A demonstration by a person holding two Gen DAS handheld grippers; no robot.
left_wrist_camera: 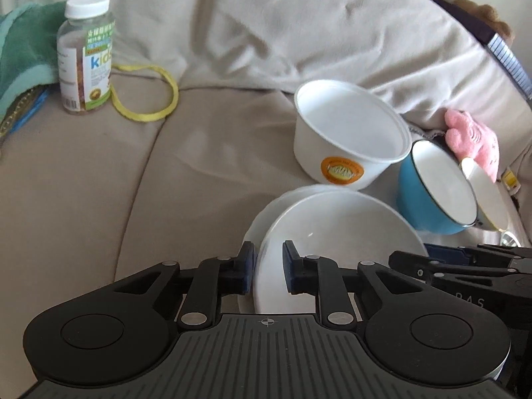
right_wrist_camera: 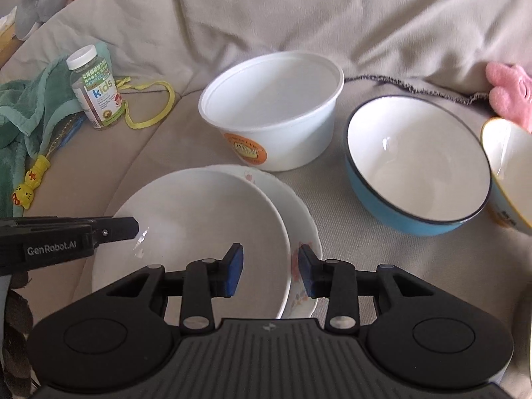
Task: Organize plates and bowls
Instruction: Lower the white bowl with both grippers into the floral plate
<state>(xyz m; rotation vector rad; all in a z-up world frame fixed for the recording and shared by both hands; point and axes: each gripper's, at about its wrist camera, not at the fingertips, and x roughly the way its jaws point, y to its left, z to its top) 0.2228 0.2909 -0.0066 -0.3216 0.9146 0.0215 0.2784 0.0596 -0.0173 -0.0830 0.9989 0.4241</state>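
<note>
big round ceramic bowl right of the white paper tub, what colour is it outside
Blue outside, white inside, with a dark rim; the right wrist view shows it best.

vitamin bottle (left_wrist_camera: 85, 56), green towel (left_wrist_camera: 23, 46), pink plush (left_wrist_camera: 472, 139)

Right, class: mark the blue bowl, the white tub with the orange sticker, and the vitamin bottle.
blue bowl (right_wrist_camera: 415, 169): right wrist view, on its white inside.
white tub (right_wrist_camera: 282, 109): right wrist view, on its inner wall.
vitamin bottle (left_wrist_camera: 87, 66): left wrist view, on its label.

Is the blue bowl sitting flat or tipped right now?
Tipped. The blue bowl leans on the sofa cushion, its rim slanted rather than level, its white inside empty.
</note>
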